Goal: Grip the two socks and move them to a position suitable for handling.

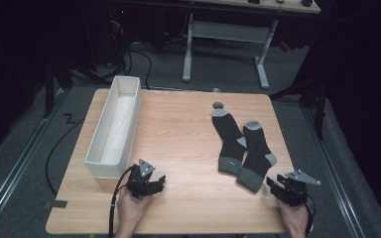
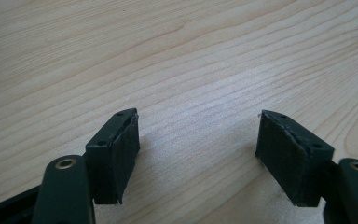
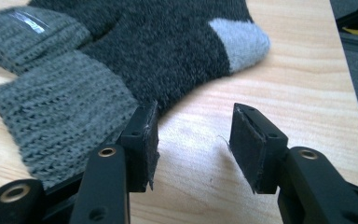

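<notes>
Two dark grey socks with lighter grey cuffs, heels and toes lie side by side on the right half of the wooden table [image 1: 178,134]: the left sock [image 1: 228,139] and the right sock [image 1: 257,156]. My right gripper [image 1: 277,184] rests at the front right, just beside the right sock's cuff [image 3: 60,112]; its jaws stand open over bare wood, the sock left of them. My left gripper [image 1: 158,184] sits at the front left, near the box's front corner, open over bare wood [image 2: 196,140].
A long white open box [image 1: 115,126] stands along the table's left side, empty inside. Beyond the table's far edge stand a white desk frame [image 1: 225,37] and cables on the grey floor. The table's right edge is close to my right gripper.
</notes>
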### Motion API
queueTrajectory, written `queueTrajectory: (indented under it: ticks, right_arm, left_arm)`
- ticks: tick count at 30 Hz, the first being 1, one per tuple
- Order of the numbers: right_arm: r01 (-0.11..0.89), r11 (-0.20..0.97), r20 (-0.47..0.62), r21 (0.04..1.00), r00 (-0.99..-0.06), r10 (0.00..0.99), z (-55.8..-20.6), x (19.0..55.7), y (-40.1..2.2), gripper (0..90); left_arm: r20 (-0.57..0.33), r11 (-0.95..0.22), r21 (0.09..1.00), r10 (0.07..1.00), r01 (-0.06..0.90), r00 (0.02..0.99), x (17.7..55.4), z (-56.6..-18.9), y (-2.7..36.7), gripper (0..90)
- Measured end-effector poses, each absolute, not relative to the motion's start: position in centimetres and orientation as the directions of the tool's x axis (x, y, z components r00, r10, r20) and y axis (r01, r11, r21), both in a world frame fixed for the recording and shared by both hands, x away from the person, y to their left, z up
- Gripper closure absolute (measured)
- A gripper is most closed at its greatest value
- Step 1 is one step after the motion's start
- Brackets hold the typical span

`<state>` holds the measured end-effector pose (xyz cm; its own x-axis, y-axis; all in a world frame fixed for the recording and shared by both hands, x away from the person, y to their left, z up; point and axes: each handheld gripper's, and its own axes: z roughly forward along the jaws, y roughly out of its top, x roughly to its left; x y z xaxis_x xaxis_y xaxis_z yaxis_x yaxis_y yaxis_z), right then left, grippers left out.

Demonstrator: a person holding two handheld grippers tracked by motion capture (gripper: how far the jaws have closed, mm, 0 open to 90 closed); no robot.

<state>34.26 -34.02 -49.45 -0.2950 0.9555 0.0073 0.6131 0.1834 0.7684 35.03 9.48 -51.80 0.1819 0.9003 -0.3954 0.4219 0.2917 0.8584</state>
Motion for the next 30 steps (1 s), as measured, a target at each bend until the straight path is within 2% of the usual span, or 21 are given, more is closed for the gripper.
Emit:
queueTrajectory:
  ticks: [16, 24, 30]
  right_arm:
    - [0.557, 0.222, 0.011, 0.800, -0.384, 0.923, -47.1, 35.3, -31.0, 52.5]
    - [0.556, 0.242, 0.023, 0.795, -0.427, 0.904, -46.5, 37.0, -28.9, 52.6]
    - [0.555, 0.248, 0.021, 0.794, -0.433, 0.901, -46.3, 38.7, -27.0, 48.9]
  left_arm:
    - [-0.396, 0.292, 0.858, 0.900, 0.422, 0.182, 35.0, -51.8, 9.5, 30.0]
    - [-0.396, 0.293, 0.858, 0.900, 0.422, 0.182, 35.0, -51.8, 9.5, 30.2]
    - [-0.395, 0.290, 0.858, 0.900, 0.423, 0.185, 35.0, -51.8, 9.5, 30.1]
